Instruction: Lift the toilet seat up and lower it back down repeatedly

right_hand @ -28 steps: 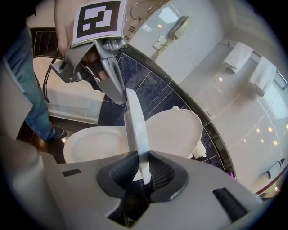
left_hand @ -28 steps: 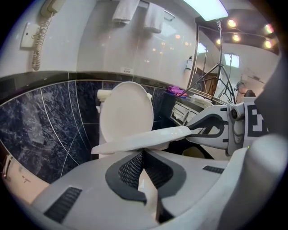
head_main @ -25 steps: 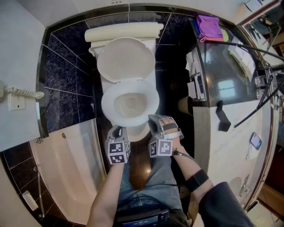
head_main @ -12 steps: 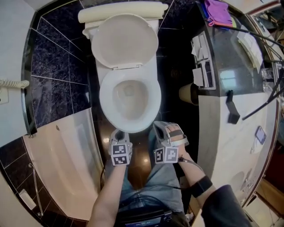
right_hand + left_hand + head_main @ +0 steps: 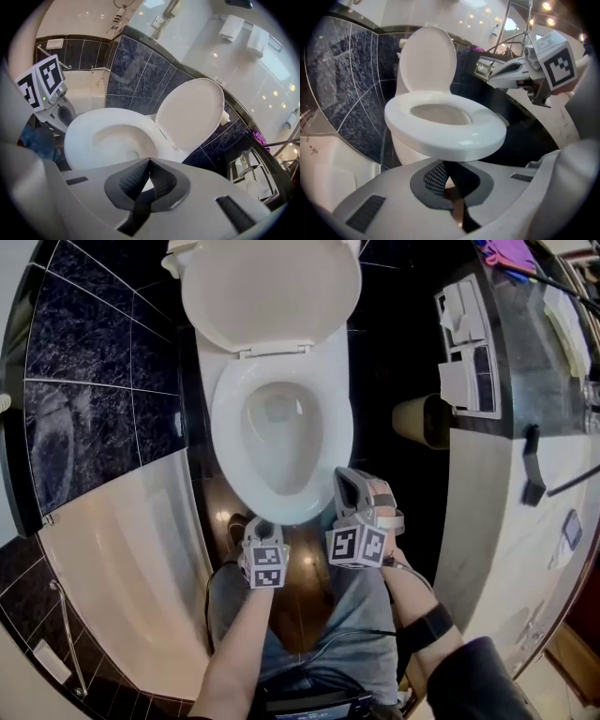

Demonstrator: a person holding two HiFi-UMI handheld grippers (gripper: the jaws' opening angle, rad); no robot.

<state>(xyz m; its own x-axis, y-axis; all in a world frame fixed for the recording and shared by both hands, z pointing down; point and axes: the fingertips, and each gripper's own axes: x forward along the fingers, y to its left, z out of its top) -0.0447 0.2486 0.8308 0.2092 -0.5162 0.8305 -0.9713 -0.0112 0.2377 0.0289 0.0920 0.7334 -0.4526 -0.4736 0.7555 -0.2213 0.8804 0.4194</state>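
Observation:
The white toilet seat (image 5: 225, 442) lies flat on the bowl and the lid (image 5: 272, 292) stands upright against the tank. My left gripper (image 5: 255, 524) is at the front rim, left of centre, shut with nothing in it. In the left gripper view its tips (image 5: 444, 164) sit just under the seat's front edge (image 5: 454, 140). My right gripper (image 5: 349, 482) is at the front right of the rim, also shut and holding nothing. In the right gripper view its tips (image 5: 150, 160) point over the seat (image 5: 84, 136) toward the lid (image 5: 190, 112).
A bathtub (image 5: 122, 559) lies to the left and a counter (image 5: 506, 474) with a toilet roll (image 5: 422, 418) to the right. Dark tiles (image 5: 84, 352) line the wall. The person's jeans-clad legs (image 5: 361, 606) stand on the brown floor (image 5: 300, 587).
Both grippers have sunk toward the front of the bowl, the left one further. The head view has come closer to the toilet. Seat and lid have not moved.

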